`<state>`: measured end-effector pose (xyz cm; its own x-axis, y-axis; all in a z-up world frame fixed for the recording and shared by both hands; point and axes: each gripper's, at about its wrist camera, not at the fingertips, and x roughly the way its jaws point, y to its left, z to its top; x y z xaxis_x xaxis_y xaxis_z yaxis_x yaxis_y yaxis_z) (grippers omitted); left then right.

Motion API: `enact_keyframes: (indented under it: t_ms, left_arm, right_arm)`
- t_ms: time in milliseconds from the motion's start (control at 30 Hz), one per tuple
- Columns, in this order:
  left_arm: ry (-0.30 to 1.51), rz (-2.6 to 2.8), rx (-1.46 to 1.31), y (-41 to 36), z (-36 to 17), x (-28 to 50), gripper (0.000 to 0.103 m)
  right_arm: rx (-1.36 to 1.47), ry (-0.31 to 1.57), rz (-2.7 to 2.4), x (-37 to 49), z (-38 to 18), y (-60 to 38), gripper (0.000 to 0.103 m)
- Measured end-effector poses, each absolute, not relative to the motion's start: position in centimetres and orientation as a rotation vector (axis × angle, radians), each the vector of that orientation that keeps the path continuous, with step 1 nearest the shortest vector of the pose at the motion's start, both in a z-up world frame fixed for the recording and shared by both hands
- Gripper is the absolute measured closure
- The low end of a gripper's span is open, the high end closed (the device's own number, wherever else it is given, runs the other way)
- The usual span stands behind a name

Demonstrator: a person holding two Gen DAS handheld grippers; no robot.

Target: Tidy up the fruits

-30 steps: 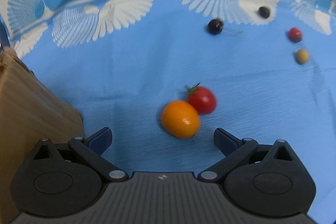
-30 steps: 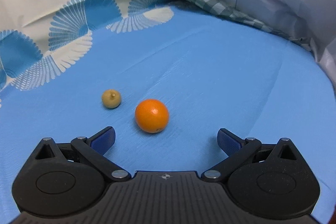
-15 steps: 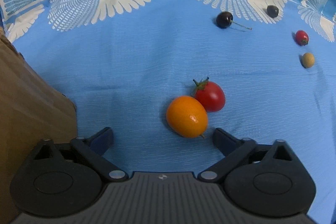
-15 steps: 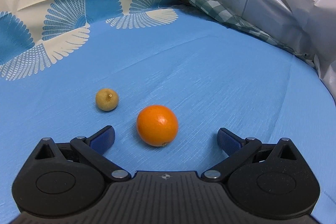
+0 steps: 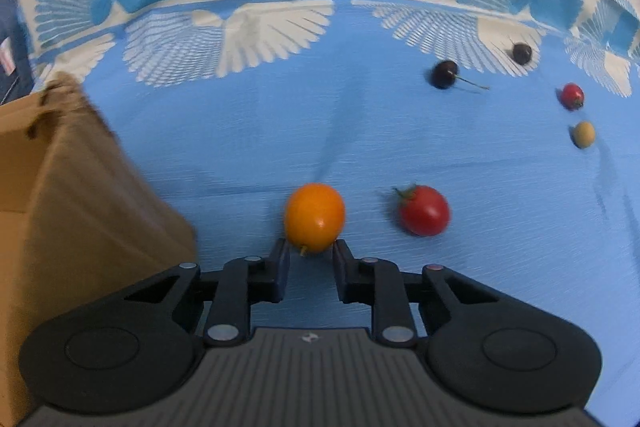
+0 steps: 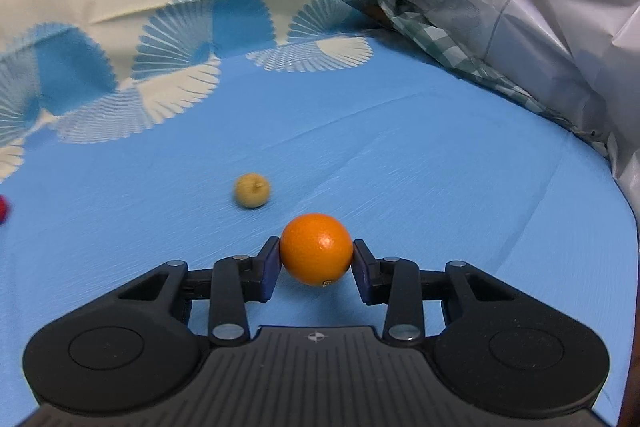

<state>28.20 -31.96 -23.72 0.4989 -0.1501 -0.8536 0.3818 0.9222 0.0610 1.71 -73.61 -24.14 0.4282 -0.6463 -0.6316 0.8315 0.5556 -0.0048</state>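
Note:
In the left wrist view my left gripper (image 5: 310, 253) is shut on the near end of an oval orange kumquat (image 5: 314, 218), pinching it at the fingertips. A red cherry tomato (image 5: 424, 211) lies apart to its right on the blue cloth. In the right wrist view my right gripper (image 6: 316, 259) is shut on a round orange fruit (image 6: 316, 249), pads on both its sides. A small yellow-green fruit (image 6: 251, 190) lies just beyond it to the left.
A brown cardboard box (image 5: 72, 227) stands close at the left. Far right on the cloth lie two dark cherries (image 5: 444, 75), a small red fruit (image 5: 573, 95) and a yellow-green fruit (image 5: 584, 134). Crumpled plastic sheeting (image 6: 520, 7) rises at the right of the right wrist view.
Both grippers closed from wide open. The left one took the kumquat and carried it left, away from the tomato. The right one closed on the round orange fruit.

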Motion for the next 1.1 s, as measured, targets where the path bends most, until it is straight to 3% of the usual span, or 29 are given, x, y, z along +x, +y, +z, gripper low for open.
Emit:
enact_keyframes:
  t_ms: [300,333,367,467,700,767,933,1100]
  left_arm:
    - [0.933,-0.381,0.256,-31.7,-22.4,27.5,0.089]
    - [0.935,-0.385,0.268,-31.9,-22.5,27.4,0.085]
    - [0.945,-0.388,0.278,-32.1,-22.7,27.4,0.07]
    - [0.959,-0.389,0.277,-32.6,-23.0,28.1,0.044]
    - [1.034,-0.366,0.279,-33.4,-24.3,30.3,0.042]
    - [1.043,-0.373,0.285,-33.3,-24.6,30.1,0.04]
    - [1.04,-0.377,0.311,-33.8,-25.0,29.9,0.034]
    - [1.039,-0.385,0.309,-33.7,-24.9,29.7,0.035]
  right_arm:
    - [0.327,0.624,-0.849,-0.1,-20.6,-67.8,0.064]
    - [0.326,0.626,-0.844,-0.2,-20.5,-67.5,0.063]
    - [0.32,0.63,-0.84,-0.1,-20.5,-67.2,0.063]
    - [0.291,0.626,-0.837,0.4,-20.6,-67.3,0.063]
    - [0.409,0.676,-0.909,1.1,-24.5,-71.2,0.063]
    - [0.509,0.654,-0.918,0.1,-25.2,-71.9,0.058]
    - [0.49,0.586,-0.875,-1.4,-26.1,-70.1,0.028]
    - [0.504,0.58,-0.827,-0.8,-26.2,-69.5,0.026]
